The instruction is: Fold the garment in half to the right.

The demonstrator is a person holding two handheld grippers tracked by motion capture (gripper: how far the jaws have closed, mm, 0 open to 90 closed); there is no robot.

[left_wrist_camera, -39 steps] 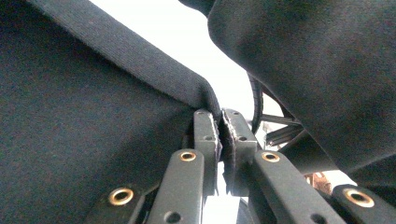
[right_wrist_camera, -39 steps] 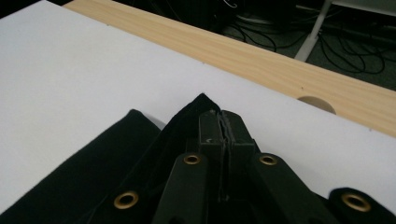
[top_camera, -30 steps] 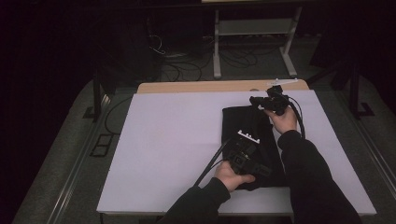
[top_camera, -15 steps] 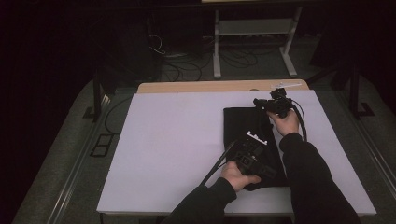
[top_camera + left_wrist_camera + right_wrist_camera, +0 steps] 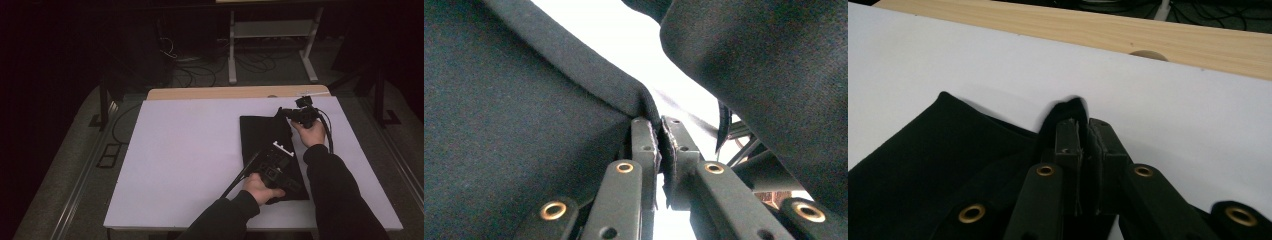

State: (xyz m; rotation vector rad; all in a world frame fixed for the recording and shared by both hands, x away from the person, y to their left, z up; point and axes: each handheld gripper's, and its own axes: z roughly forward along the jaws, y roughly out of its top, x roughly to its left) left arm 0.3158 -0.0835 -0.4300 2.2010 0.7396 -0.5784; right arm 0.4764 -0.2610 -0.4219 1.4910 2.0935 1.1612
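Observation:
A black cloth (image 5: 262, 132) lies on the right half of the white table top (image 5: 190, 150). My left gripper (image 5: 284, 152) sits low over the cloth's near part and is shut on a thick hemmed edge of the cloth (image 5: 514, 125), which runs up to the left gripper's tips (image 5: 659, 130). My right gripper (image 5: 283, 113) is at the cloth's far right corner. Its jaws have just been opening a little, with a small fold of the cloth (image 5: 938, 165) still pinched at the right gripper's tips (image 5: 1084, 125). A dark sleeve (image 5: 764, 75) hangs close over the left gripper.
A bare wooden strip (image 5: 225, 93) borders the table's far edge. Behind it on the dark floor are cables (image 5: 200, 75) and a metal stand (image 5: 272, 40). White surface (image 5: 948, 60) stretches left of the cloth.
Both hands have shifted slightly and sunk toward the table, the left one to the right along the cloth. The cloth's corner at the right gripper has come down with it.

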